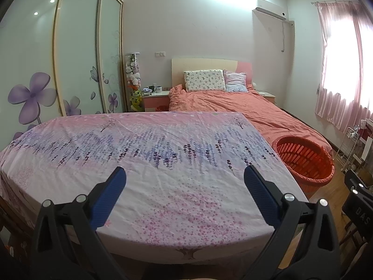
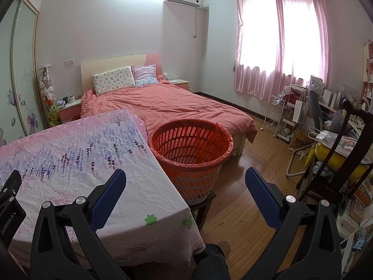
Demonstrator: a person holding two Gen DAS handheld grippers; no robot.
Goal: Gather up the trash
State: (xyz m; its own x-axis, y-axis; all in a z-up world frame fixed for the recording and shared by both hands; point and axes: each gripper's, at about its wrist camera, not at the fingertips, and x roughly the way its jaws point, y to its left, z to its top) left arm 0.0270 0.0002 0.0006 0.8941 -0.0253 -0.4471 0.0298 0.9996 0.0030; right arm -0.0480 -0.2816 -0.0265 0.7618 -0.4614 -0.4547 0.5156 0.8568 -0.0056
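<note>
A red slatted plastic basket with a red liner stands on a low stool beside the table's right edge; it also shows in the left wrist view. It looks empty inside. My left gripper is open and empty above the table with the pink flowered cloth. My right gripper is open and empty, held above the table's right corner and the floor, just short of the basket. No loose trash shows on the cloth in either view.
A bed with an orange cover lies behind the table and basket. A dark wooden chair with piled things, a white wire rack and a cluttered desk stand at the right. Wood floor lies between. A wardrobe lines the left wall.
</note>
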